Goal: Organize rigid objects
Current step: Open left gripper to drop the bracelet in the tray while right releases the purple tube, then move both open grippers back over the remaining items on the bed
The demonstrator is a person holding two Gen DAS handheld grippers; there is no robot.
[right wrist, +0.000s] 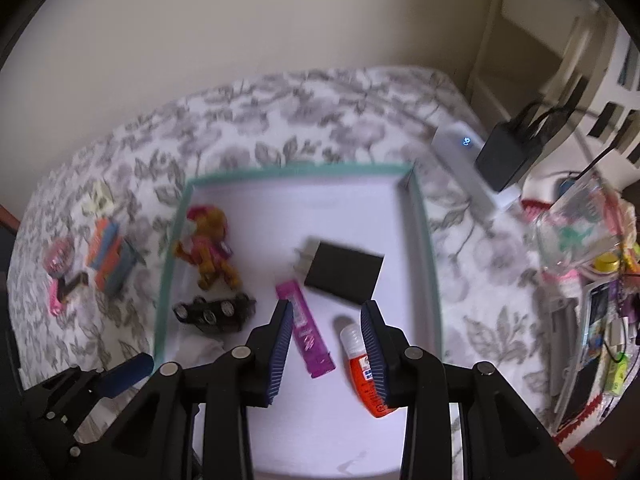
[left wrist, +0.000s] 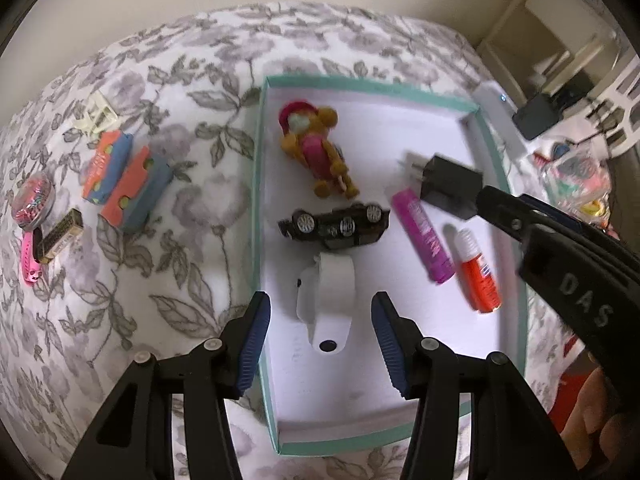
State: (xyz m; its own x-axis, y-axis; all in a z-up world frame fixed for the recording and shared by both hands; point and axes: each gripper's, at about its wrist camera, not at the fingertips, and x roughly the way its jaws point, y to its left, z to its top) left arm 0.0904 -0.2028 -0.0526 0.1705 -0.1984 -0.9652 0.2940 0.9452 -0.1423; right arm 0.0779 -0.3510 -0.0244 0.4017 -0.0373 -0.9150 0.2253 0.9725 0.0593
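A floral-print bed cover [left wrist: 168, 168] fills both views, carrying a shallow teal-rimmed box [left wrist: 258, 208] at centre frame. Inside lie a plush figure [left wrist: 316, 152], an overturned toy car [left wrist: 336, 224], a white strap-like gadget [left wrist: 326, 300], a black wall charger [right wrist: 344, 276], a pink tube [right wrist: 306, 328] and an orange bottle [right wrist: 366, 372]. The left tool [left wrist: 320, 344] hangs released above the white gadget, its pads clear of it. The right tool [right wrist: 326, 352] is released too, gripping nothing. Small boxes [left wrist: 124, 172] sit at left.
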